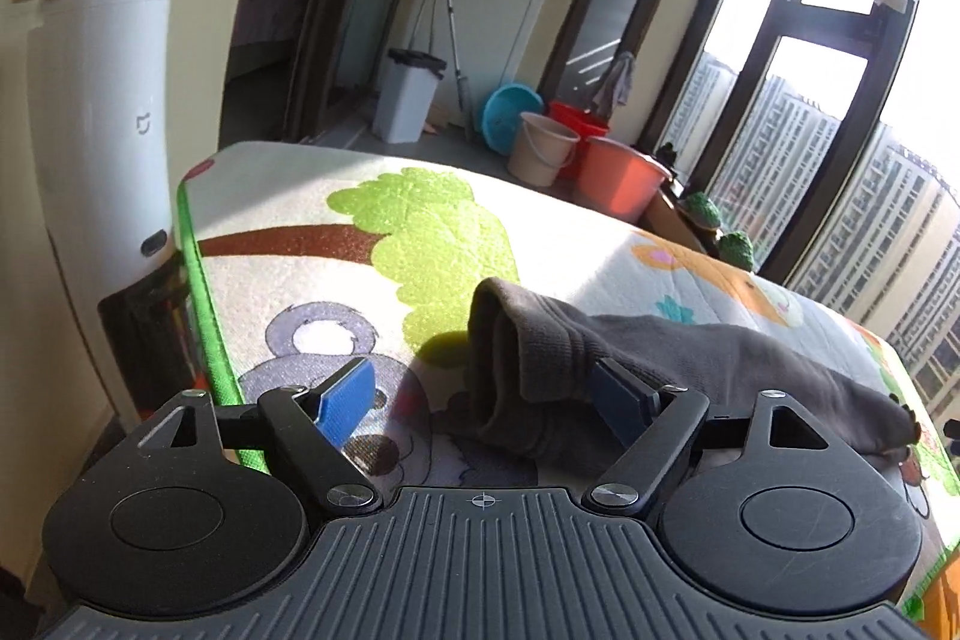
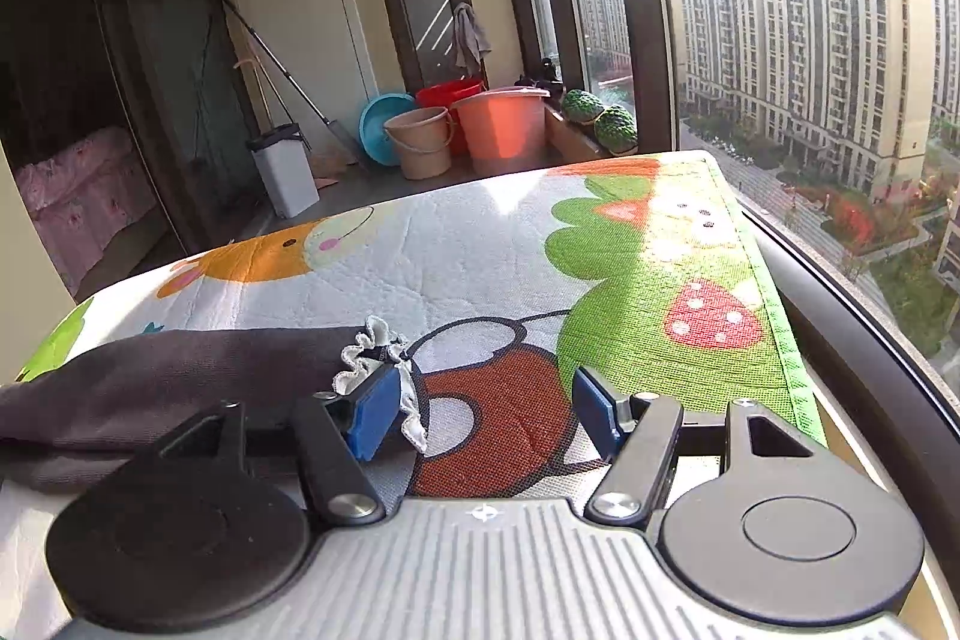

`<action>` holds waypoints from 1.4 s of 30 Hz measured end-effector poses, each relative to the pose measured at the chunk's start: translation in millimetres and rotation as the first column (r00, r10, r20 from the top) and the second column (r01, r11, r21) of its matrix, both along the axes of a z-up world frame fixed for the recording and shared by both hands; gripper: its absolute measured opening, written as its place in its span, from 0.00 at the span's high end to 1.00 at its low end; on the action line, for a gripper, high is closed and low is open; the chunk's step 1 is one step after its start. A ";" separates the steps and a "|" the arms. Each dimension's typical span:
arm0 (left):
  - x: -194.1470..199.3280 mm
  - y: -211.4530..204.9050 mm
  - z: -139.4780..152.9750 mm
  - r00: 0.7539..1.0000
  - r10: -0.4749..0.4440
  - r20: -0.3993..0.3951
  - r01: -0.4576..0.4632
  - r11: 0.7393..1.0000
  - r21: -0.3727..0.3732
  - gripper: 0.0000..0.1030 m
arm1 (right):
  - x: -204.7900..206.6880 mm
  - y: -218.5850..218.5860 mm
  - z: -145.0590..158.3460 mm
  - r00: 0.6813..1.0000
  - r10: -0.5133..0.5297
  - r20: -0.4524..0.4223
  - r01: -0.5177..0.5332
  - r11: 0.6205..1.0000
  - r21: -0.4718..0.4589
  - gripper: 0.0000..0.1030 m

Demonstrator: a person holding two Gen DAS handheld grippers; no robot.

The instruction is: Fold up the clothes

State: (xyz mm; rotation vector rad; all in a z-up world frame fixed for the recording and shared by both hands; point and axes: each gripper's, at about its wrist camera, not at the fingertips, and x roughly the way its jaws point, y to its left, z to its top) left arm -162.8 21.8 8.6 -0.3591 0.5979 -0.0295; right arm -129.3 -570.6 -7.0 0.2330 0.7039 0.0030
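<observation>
Over on the cartoon-print padded mat, your dark grey knit garment sits bunched at 12 o'clock. Both the left gripper and right gripper are spread wide, holding nothing. Careful: the white frilly trim touches your right claw's left pad, so closing could snag just the lace.

Dark grey ribbed-cuff fabric garment: showing plain charcoal, with a white frilled trim at one end. Padded cartoon-print mat under the garment: showing a white ground, lime-green trees, brown branch, lilac-grey bear, orange animal, red spotted strawberry, bright green edging. Beyond the mat: orange-red plastic bucket, beige bucket, turquoise basin. Black two-finger grippers: wearing blue pads.
</observation>
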 end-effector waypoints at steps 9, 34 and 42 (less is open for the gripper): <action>51.4 -24.5 1.3 0.999 0.018 -0.044 -0.023 0.994 -0.107 0.08 | 24.5 31.8 -17.9 0.998 0.065 -0.013 -0.063 0.990 0.123 0.41; -6.4 -14.0 11.8 0.972 0.229 0.057 -0.229 0.973 -0.017 0.35 | -11.5 22.5 -12.0 0.995 -0.046 0.086 0.033 0.989 0.142 0.63; 33.1 -98.4 -0.3 0.994 -0.068 0.081 0.070 0.997 -0.030 0.16 | 10.4 69.8 -23.1 0.993 0.094 0.067 -0.107 0.967 0.229 0.59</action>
